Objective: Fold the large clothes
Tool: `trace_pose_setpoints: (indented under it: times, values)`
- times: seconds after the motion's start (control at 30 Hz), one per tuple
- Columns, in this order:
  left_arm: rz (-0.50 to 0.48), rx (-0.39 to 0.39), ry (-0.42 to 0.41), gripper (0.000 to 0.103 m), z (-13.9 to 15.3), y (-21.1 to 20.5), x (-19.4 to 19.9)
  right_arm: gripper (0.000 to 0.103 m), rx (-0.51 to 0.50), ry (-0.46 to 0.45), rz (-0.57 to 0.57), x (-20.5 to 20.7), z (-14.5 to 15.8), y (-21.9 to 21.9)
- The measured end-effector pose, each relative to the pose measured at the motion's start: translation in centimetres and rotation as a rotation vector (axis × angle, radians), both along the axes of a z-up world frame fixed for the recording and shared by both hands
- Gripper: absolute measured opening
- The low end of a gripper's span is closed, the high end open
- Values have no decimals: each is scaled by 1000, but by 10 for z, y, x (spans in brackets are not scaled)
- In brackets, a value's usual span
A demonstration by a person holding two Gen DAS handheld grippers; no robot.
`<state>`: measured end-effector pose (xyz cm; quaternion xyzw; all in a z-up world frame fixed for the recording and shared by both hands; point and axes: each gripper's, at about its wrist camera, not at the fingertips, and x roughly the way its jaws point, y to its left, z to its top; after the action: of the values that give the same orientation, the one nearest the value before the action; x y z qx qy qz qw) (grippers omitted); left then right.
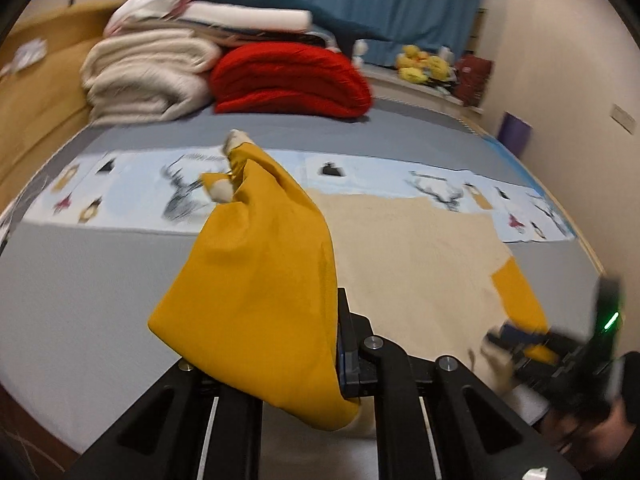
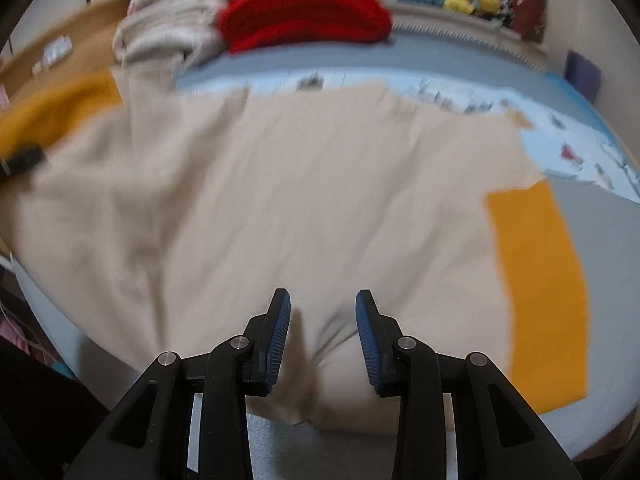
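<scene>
Two claws over a bed (image 1: 80, 280); left claw (image 1: 336, 344) pinching a raised yellow sleeve (image 1: 256, 280), right claw (image 2: 323, 328) spread above the beige garment (image 2: 280, 184).

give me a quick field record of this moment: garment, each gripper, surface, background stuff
garment: beige and mustard garment, body spread flat on the bed
lifted part: mustard sleeve raised off the bed, draped over the left gripper
left gripper: jaws hidden by the sleeve it carries
right gripper: jaws apart over the near beige edge, gripping nothing
surface: grey bed cover with a pale printed strip
background: red folded blanket, cream folded blanket, yellow plush toys, blue curtain
</scene>
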<state>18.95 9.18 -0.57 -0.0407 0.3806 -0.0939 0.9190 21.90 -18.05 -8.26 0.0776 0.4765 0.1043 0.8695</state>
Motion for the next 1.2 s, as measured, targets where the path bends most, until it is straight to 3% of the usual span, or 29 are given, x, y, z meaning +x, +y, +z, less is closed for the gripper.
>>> trace_pose_setpoints:
  times: [0.07, 0.13, 0.23, 0.37, 0.47, 0.53, 0.63, 0.7, 0.77, 0.9, 0.97, 1.07, 1.2]
  values:
    - [-44, 1, -25, 11, 3, -24, 0, 38, 31, -60, -27, 3, 29, -32]
    - [-95, -3, -44, 11, 9, -51, 1, 58, 58, -134, -39, 7, 62, -73]
    - [-179, 0, -64, 10, 15, -94, 3, 77, 16, -230, -13, 11, 100, -123]
    - [-302, 10, -56, 10, 10, -156, 6, 80, -66, -272, -27, 4, 119, -188]
    - [-405, 53, -31, 10, -1, -207, 7, 80, -37, -226, -139, -4, 106, -223]
    - [-482, 88, -2, 10, -12, -238, 4, 78, -2, -141, -189, -5, 90, -237]
    - [-580, 111, 111, 13, -40, -275, 4, 77, 21, -143, -207, -2, 92, -250]
    - [-626, 142, 198, 19, -62, -290, 4, 77, 95, -90, -203, 2, 83, -256]
    - [-638, 145, 259, 30, -69, -291, 4, 77, 171, -36, -194, 6, 71, -257]
    - [-666, -83, 336, 40, -51, -251, -1, 77, 368, 105, -94, 23, 41, -244]
    - [-672, -152, 325, 42, -37, -230, -4, 78, 435, 181, -22, 30, 26, -225]
    - [-606, -158, 263, 45, -23, -202, -8, 78, 458, 258, 42, 36, 9, -200]
    - [-458, -133, 245, 45, -23, -166, -2, 78, 446, 400, 96, 39, -17, -165]
